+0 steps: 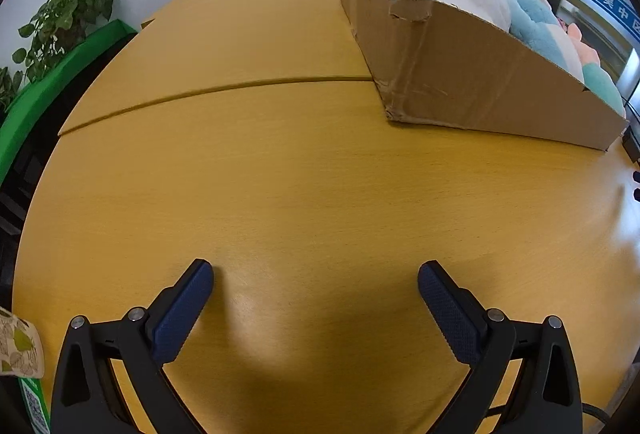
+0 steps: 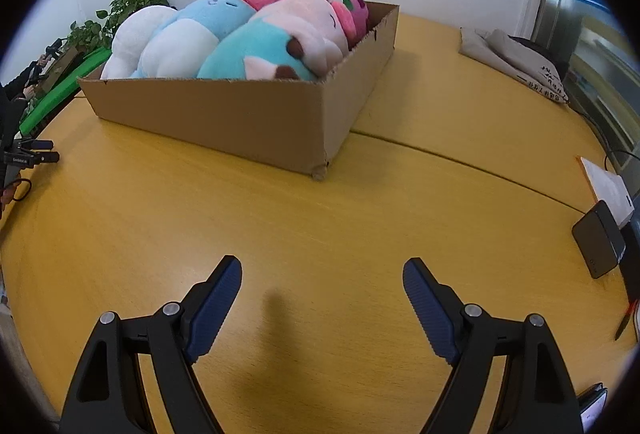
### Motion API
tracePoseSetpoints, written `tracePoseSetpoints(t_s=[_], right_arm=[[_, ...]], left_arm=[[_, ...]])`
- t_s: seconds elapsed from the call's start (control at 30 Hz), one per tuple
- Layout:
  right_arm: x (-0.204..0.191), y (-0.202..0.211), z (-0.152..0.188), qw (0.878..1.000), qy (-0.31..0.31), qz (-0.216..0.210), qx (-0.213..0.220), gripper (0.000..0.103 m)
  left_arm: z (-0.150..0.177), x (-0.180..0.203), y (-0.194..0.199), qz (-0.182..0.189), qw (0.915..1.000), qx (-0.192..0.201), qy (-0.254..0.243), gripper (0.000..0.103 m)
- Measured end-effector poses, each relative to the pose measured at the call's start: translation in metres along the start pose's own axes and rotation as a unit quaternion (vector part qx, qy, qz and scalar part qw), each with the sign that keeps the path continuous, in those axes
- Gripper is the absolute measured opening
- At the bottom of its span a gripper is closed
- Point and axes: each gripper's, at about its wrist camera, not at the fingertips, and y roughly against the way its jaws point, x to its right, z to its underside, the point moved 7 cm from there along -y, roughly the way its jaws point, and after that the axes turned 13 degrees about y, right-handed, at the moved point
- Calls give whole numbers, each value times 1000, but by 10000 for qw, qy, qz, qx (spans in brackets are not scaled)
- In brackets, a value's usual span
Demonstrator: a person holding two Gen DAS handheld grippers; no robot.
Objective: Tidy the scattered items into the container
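While our left gripper and right gripper hang wide apart and empty over bare wooden table, we see plush toys piled inside the cardboard box, its near corner clear of both.

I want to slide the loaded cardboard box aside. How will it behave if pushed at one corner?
The cardboard box looks light, since only plush toys fill it, so it should slide easily on the smooth wooden table. Its low creased wall may buckle. A corner push would probably pivot it.
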Motion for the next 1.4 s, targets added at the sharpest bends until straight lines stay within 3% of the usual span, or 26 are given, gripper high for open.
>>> tracePoseSetpoints(t_s=[0.1, 0.2, 0.33, 0.7, 1.4], right_arm=[[-1, -13, 9, 9997, 183, -93, -137, 83], [-4, -17, 7, 9992, 336, -202, 28, 89], [-2, -24, 3, 9983, 473, -343, -1, 103], [15, -30, 1, 9870, 1282, -966, 124, 103], [29, -34, -1, 9872, 1282, -948, 94, 103]], left_arm=[[-9, -10, -4, 91, 9999, 94, -104, 103], [-18, -20, -7, 181, 9994, 188, -208, 103], [-29, -32, -12, 294, 9985, 306, -336, 103], [-46, -33, -20, 250, 9988, 307, -281, 103], [-39, -29, -16, 230, 9989, 311, -259, 103]])
